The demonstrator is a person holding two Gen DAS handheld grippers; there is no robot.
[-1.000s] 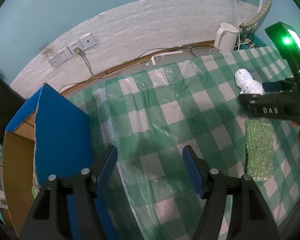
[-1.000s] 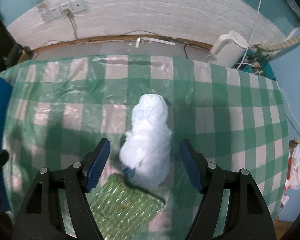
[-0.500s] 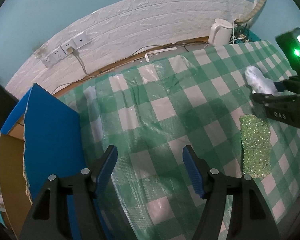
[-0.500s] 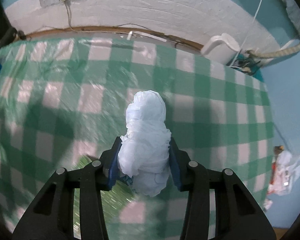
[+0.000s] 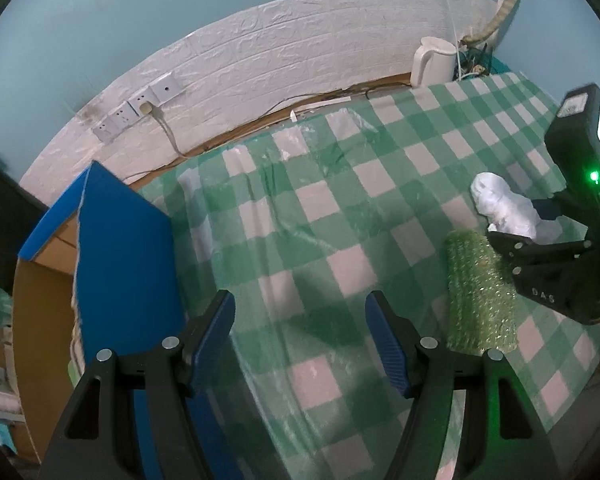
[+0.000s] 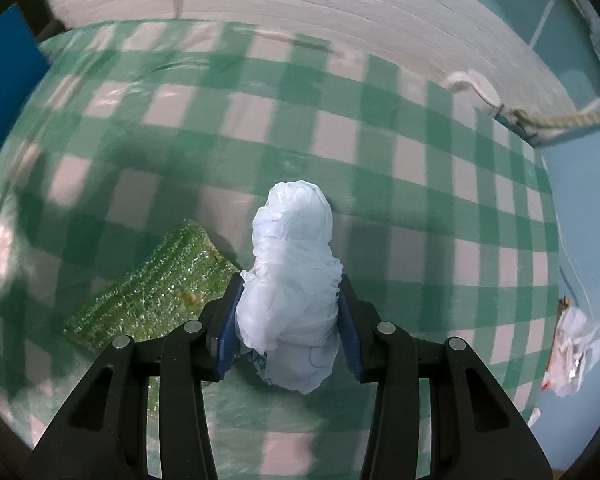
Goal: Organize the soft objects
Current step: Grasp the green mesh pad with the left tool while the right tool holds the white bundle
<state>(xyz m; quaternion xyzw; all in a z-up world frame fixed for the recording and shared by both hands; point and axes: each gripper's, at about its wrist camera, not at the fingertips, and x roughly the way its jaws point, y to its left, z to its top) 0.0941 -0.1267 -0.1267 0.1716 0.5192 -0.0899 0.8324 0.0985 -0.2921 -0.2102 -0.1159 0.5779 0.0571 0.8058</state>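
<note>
My right gripper is shut on a crumpled white plastic bundle and holds it above the green checked tablecloth. The bundle and the right gripper also show at the right of the left wrist view. A green glittery sponge-like pad lies on the cloth just left of the bundle; it shows in the left wrist view too. My left gripper is open and empty above the cloth, near the box.
An open cardboard box with blue flaps stands at the table's left end. A white kettle and cables sit at the back right by the white brick wall. Crumpled wrapping lies on the floor at the right.
My right gripper closed on the white bundle and lifted it off the cloth, swinging left. The left gripper stayed open and shifted slightly.
</note>
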